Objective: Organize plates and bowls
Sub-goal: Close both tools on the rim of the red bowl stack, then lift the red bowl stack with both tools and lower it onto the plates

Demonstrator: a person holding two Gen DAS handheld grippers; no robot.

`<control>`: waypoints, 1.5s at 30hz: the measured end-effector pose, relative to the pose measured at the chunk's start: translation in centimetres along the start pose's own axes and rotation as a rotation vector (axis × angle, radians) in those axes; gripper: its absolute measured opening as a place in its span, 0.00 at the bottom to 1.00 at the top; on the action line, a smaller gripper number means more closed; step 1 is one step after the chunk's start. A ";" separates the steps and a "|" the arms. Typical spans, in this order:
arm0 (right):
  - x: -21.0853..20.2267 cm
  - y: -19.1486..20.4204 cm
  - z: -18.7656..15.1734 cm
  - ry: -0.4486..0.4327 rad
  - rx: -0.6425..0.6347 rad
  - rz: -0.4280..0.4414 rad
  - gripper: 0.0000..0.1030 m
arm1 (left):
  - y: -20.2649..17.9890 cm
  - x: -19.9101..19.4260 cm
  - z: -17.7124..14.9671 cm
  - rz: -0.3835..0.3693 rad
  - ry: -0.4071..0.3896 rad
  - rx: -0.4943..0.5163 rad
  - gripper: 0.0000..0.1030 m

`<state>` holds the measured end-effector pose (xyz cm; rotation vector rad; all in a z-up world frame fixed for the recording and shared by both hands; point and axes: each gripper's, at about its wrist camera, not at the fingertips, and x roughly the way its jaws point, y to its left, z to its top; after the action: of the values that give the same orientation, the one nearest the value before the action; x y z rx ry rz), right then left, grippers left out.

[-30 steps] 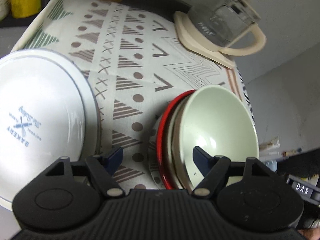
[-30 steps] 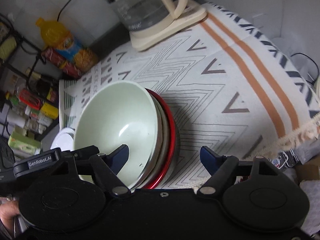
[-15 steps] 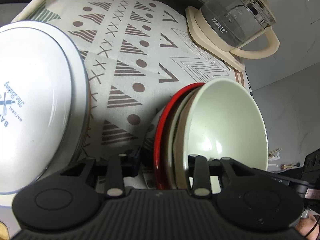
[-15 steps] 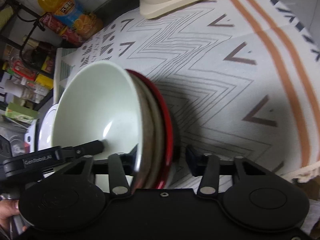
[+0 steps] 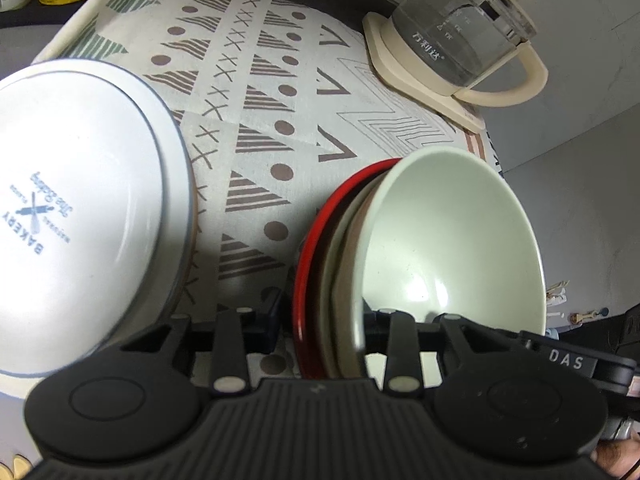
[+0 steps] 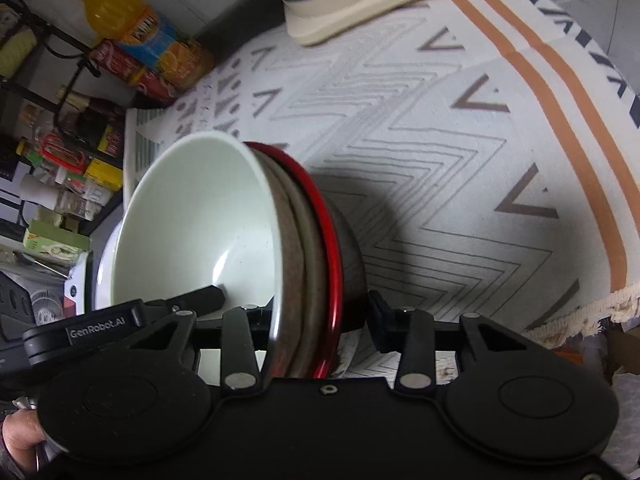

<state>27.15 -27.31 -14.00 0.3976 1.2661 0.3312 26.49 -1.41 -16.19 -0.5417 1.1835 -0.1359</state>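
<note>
A stack of nested bowls [image 5: 400, 264] stands on the patterned cloth: a pale green bowl [image 5: 452, 240] with a glossy inside sits innermost, inside a brownish-grey one [image 6: 296, 264], and both sit in a bowl with a red rim [image 6: 330, 240]. The rims lean unevenly (whether the stack rests flat cannot be told). Beside it, apart across a strip of cloth, lies a large white plate [image 5: 80, 208] with a thin grey line round its rim and blue "BAKERY" lettering printed in its well.
</note>
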 end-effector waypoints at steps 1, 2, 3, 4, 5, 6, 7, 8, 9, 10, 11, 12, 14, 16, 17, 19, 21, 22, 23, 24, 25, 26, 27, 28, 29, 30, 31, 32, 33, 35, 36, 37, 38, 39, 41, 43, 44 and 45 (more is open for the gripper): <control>-0.3 0.2 0.0 -0.009 0.004 0.005 0.38 | 0.2 -0.3 0.1 -0.005 -0.002 -0.004 0.32; -0.4 0.5 0.1 -0.013 0.010 0.008 0.38 | 0.3 -0.7 0.3 -0.008 -0.004 -0.003 0.32; -0.5 0.9 0.1 -0.018 0.013 0.010 0.38 | 0.3 -1.0 0.4 -0.008 -0.008 0.000 0.32; -0.6 1.2 0.1 -0.024 0.013 0.012 0.38 | 0.3 -1.4 0.6 -0.008 -0.014 0.005 0.32; -0.8 1.6 0.2 -0.030 0.011 0.015 0.38 | 0.3 -1.9 0.7 -0.008 -0.020 0.009 0.32; -1.0 1.9 0.2 -0.039 0.010 0.017 0.38 | 0.4 -2.3 0.9 -0.009 -0.025 0.011 0.32; -1.1 2.3 0.2 -0.046 0.008 0.021 0.39 | 0.4 -2.7 1.2 -0.011 -0.029 0.014 0.32; -1.3 2.7 0.3 -0.055 0.008 0.026 0.39 | 0.5 -3.2 1.4 -0.014 -0.033 0.016 0.33; -1.5 3.0 0.3 -0.063 0.011 0.032 0.39 | 0.5 -3.6 1.6 -0.015 -0.036 0.020 0.33; -1.7 3.3 0.3 -0.069 0.016 0.038 0.39 | 0.6 -4.0 1.8 -0.015 -0.041 0.025 0.33; -1.8 3.7 0.4 -0.073 0.017 0.042 0.38 | 0.6 -4.5 2.0 -0.014 -0.047 0.029 0.33; -1.8 4.1 0.5 -0.078 0.016 0.045 0.38 | 0.7 -4.9 2.2 -0.013 -0.054 0.032 0.33; -2.0 5.0 0.6 -0.089 0.008 0.049 0.39 | 0.9 -5.7 2.5 -0.014 -0.068 0.034 0.33; -2.0 6.0 0.8 -0.102 0.002 0.057 0.39 | 1.5 -6.5 2.8 -0.017 -0.078 0.030 0.33; -2.0 6.4 0.8 -0.107 0.002 0.062 0.39 | 1.8 -6.9 2.9 -0.018 -0.083 0.028 0.33; -1.8 7.4 0.9 -0.113 -0.006 0.068 0.39 | 2.6 -7.7 3.1 -0.018 -0.095 0.023 0.33; -1.6 8.5 0.8 -0.114 -0.018 0.071 0.39 | 3.4 -8.3 3.2 -0.013 -0.104 0.014 0.33; -1.4 9.0 0.8 -0.112 -0.025 0.072 0.39 | 3.9 -8.7 3.3 -0.009 -0.108 0.010 0.33; -1.2 9.5 0.6 -0.109 -0.031 0.073 0.39 | 4.4 -8.9 3.3 -0.005 -0.109 0.006 0.33; -0.9 10.0 0.5 -0.106 -0.035 0.074 0.39 | 5.0 -9.2 3.3 0.000 -0.108 0.003 0.33; -0.6 10.5 0.3 -0.101 -0.036 0.076 0.39 | 5.5 -9.4 3.3 0.006 -0.109 0.003 0.33; -0.4 10.8 0.1 -0.094 -0.036 0.080 0.39 | 6.0 -9.7 3.3 0.012 -0.112 0.003 0.33; 0.0 11.2 -0.1 -0.087 -0.035 0.082 0.39 | 6.5 -9.9 3.3 0.018 -0.112 0.001 0.33; 0.3 11.7 -0.3 -0.082 -0.036 0.084 0.39 | 7.0 -10.1 3.4 0.021 -0.112 -0.005 0.33; 0.6 12.1 -0.5 -0.077 -0.037 0.085 0.39 | 7.6 -10.3 3.5 0.023 -0.112 -0.012 0.33; 0.8 12.5 -0.7 -0.074 -0.039 0.086 0.39 | 8.2 -10.4 3.5 0.023 -0.112 -0.019 0.33; 1.0 12.9 -0.8 -0.071 -0.042 0.085 0.39 | 8.8 -10.6 3.5 0.022 -0.111 -0.026 0.33; 1.3 13.4 -1.0 -0.068 -0.046 0.084 0.39 | 9.4 -10.8 3.6 0.022 -0.109 -0.034 0.33; 1.5 13.9 -1.1 -0.065 -0.049 0.083 0.39 | 9.9 -10.9 3.6 0.021 -0.107 -0.041 0.33; 2.0 14.6 -1.3 -0.057 -0.050 0.084 0.39 | 11.0 -11.2 3.8 0.018 -0.104 -0.055 0.33; 2.3 15.0 -1.4 -0.054 -0.051 0.084 0.39 | 11.5 -11.2 3.8 0.017 -0.103 -0.060 0.33; 2.6 15.4 -1.5 -0.051 -0.051 0.083 0.39 | 12.0 -11.3 4.0 0.019 -0.103 -0.064 0.33; 2.9 15.7 -1.6 -0.048 -0.050 0.084 0.39 | 12.4 -11.4 4.1 0.022 -0.106 -0.064 0.33; 3.2 16.0 -1.8 -0.045 -0.047 0.085 0.39 | 12.8 -11.5 4.2 0.025 -0.109 -0.066 0.33; 3.9 16.5 -1.9 -0.036 -0.040 0.080 0.39 | 13.7 -11.4 4.5 0.026 -0.101 -0.078 0.33; 4.5 17.1 -2.2 -0.026 -0.034 0.073 0.39 | 14.5 -11.4 4.9 0.027 -0.090 -0.078 0.33; 4.9 17.3 -2.3 -0.021 -0.027 0.073 0.39 | 14.8 -11.4 5.0 0.029 -0.086 -0.073 0.33; 5.1 17.5 -2.4 -0.018 -0.018 0.076 0.39 | 15.1 -11.4 5.2 0.030 -0.084 -0.069 0.33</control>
<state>25.81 -9.25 -10.87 0.4329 1.2317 0.4022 24.11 17.72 -12.30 -0.5847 1.1170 -0.0467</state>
